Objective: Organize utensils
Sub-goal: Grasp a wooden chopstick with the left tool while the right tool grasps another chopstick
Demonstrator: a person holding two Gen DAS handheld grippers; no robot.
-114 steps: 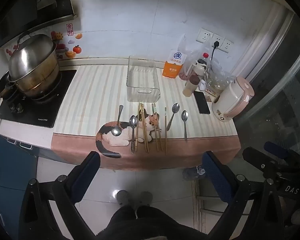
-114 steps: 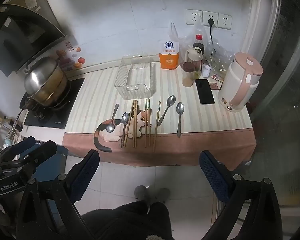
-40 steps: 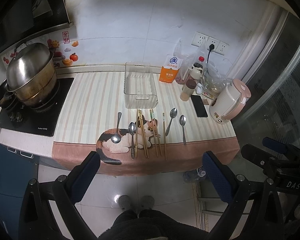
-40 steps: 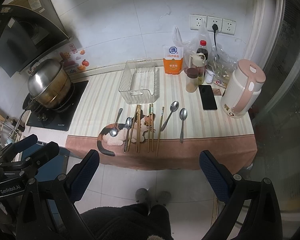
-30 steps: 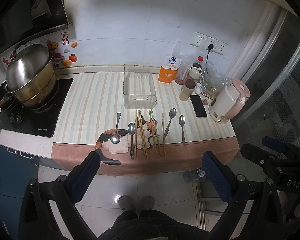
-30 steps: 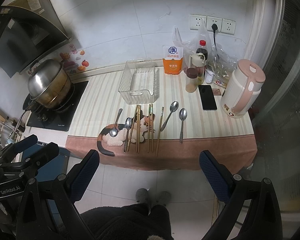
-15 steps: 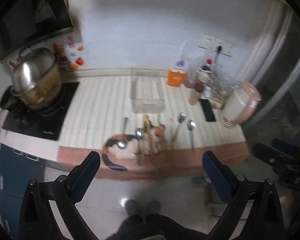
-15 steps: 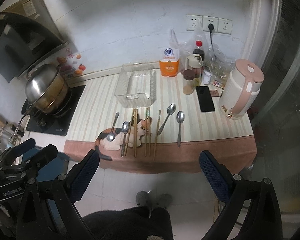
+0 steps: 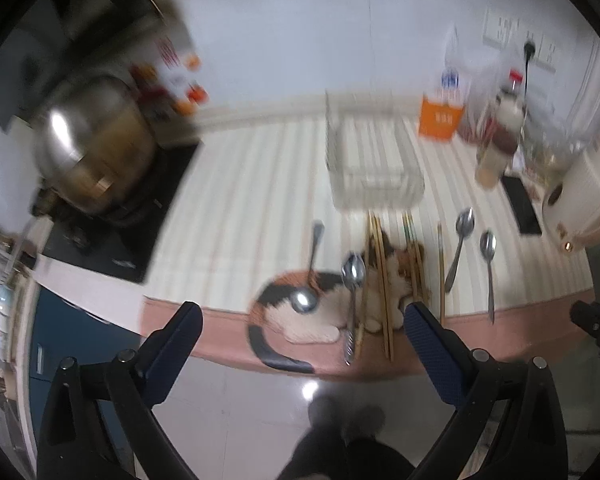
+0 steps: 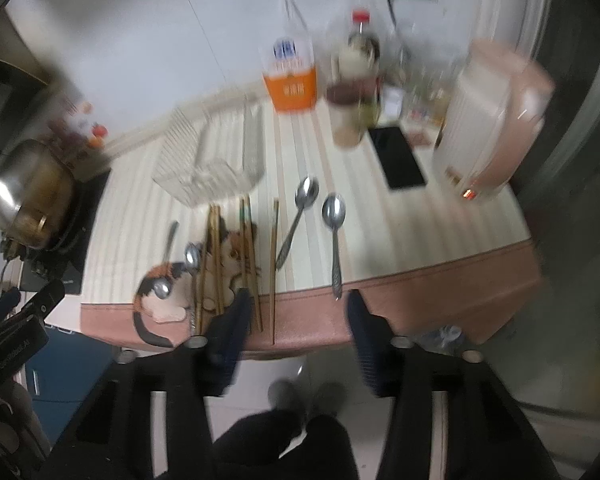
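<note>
Shiny metal spoons [image 10: 333, 216], wooden chopsticks [image 10: 274, 248] — clear plastic basket [image 9: 374, 168].

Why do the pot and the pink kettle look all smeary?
Left wrist view: motion blur smears the pot, worst toward the edges; the spoons near the middle stay clearer. Right wrist view: the kettle is streaked too, and the fisheye lens bends the counter edge.

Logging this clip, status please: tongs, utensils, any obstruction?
Left tongs open, empty, short of the counter. Right tongs narrower but open, empty. Spoons and chopsticks lie in a row before the clear bin, which looks empty. Nothing blocking.
</note>
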